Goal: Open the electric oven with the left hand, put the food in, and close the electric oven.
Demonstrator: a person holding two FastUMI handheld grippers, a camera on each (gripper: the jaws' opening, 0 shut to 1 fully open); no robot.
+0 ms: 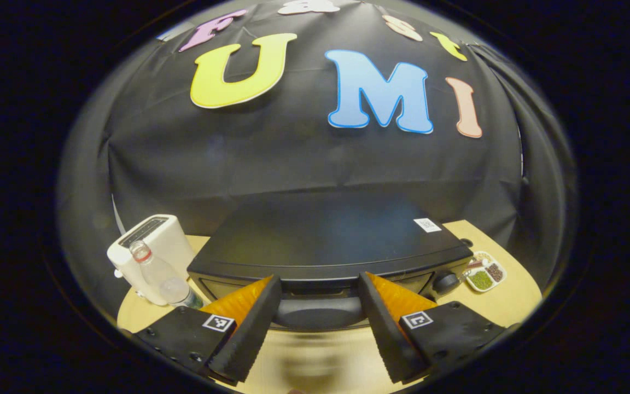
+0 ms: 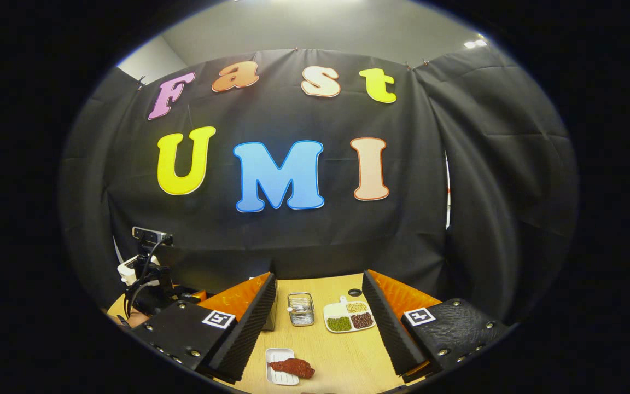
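Left tongs [image 1: 319, 306] are up at the front of the electric oven [image 1: 328, 246], fingers spread wide, and the oven's dark handle [image 1: 319, 312] sits right in the gap between them, with neither finger pressing on it. The oven is a black box with a flat top carrying a small white sticker [image 1: 427, 224] near its right rear corner, and a round knob [image 1: 446, 282] shows on its front at the right. Left of the oven on the desk [image 1: 512, 298] stands a white toaster [image 1: 151, 254], with a clear plastic bottle [image 1: 164, 276] leaning just in front of it. Off to the oven's right, toward the desk's right edge, lies a white divided dish [image 1: 484, 272] with green and brown fillings. Over in the right gripper view, the right tongs [image 2: 319, 317] hang above the desk with fingers apart and empty. Down between them, at the near edge of the desk, there's the food [image 2: 292, 368], a reddish-brown piece lying on a small white tray [image 2: 274, 357]. Farther back stands a small wire basket [image 2: 301, 309], and just beside it to the right the same divided dish. A small dark ring [image 2: 355, 292] lies near the desk's far edge. At the left, a camera on a stand [image 2: 150, 262] with trailing cables sits by the booth wall.
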